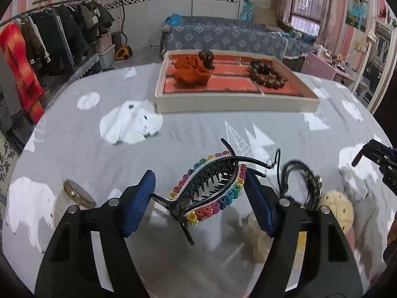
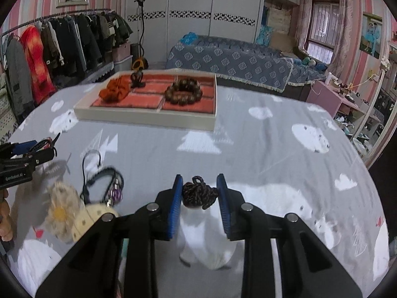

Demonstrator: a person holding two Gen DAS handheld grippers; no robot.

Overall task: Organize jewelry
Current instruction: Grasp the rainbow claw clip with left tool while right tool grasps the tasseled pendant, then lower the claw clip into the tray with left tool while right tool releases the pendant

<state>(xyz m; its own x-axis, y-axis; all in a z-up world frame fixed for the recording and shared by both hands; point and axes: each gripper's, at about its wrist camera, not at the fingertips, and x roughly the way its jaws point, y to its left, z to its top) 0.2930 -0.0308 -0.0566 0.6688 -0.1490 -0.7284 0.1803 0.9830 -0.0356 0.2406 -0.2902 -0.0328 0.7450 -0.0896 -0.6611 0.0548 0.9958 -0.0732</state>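
My left gripper point(image 1: 199, 193) is shut on a black hair clip point(image 1: 211, 186) trimmed with rainbow flowers, held above the grey cloth. My right gripper point(image 2: 199, 193) is shut on a dark braided hair tie point(image 2: 199, 193). The cream jewelry tray point(image 1: 235, 103) with an orange lining stands at the far side and holds an orange scrunchie point(image 1: 189, 70), a dark claw clip point(image 1: 207, 58) and a brown bead bracelet point(image 1: 268, 74). The tray also shows in the right wrist view point(image 2: 146, 119). The right gripper shows at the right edge of the left wrist view point(image 1: 379, 159).
On the cloth lie a black cord necklace point(image 2: 104, 181), a cream flower hair piece point(image 2: 60, 211), a yellow dotted scrunchie point(image 2: 89, 219) and a gold-rimmed round item point(image 1: 78, 192). A clothes rack point(image 1: 49, 32) stands left, a bed point(image 1: 235, 37) behind, a mirror point(image 1: 382, 57) at right.
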